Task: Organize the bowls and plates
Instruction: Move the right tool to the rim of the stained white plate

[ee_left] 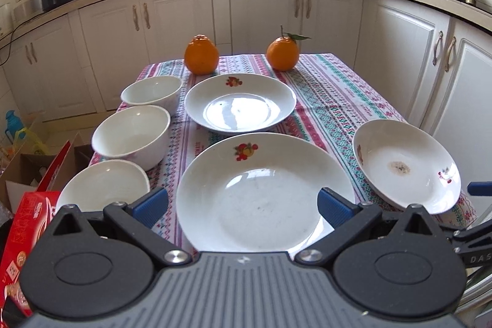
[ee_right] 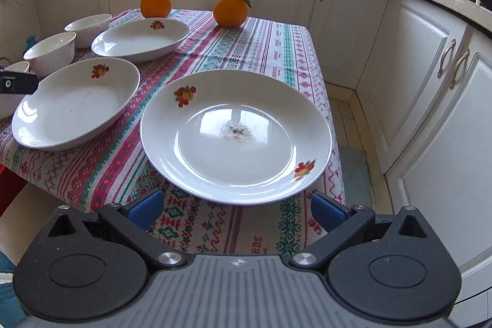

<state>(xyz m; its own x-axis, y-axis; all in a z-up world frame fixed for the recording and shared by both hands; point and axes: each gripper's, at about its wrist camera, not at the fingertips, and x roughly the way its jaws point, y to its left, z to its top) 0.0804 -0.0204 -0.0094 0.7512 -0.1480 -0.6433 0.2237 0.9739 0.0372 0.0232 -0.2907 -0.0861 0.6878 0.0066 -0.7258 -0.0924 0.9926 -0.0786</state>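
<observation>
Three white plates with fruit prints lie on the patterned tablecloth (ee_left: 332, 88). The near plate (ee_left: 264, 192) lies in front of my open, empty left gripper (ee_left: 243, 206). A far plate (ee_left: 240, 102) lies behind it. A stained plate (ee_right: 236, 134) at the table's right front corner lies just ahead of my open, empty right gripper (ee_right: 235, 209); it also shows in the left wrist view (ee_left: 406, 165). Three white bowls stand in a row along the left edge: near (ee_left: 103, 186), middle (ee_left: 132, 136), far (ee_left: 150, 92).
Two oranges (ee_left: 201, 54) (ee_left: 283, 53) stand at the table's far edge. White cabinets (ee_left: 264, 14) ring the room behind and to the right. A red box (ee_left: 24, 235) and cardboard boxes (ee_left: 21, 171) are on the floor at left. A grey mat (ee_right: 353, 171) lies on the floor at right.
</observation>
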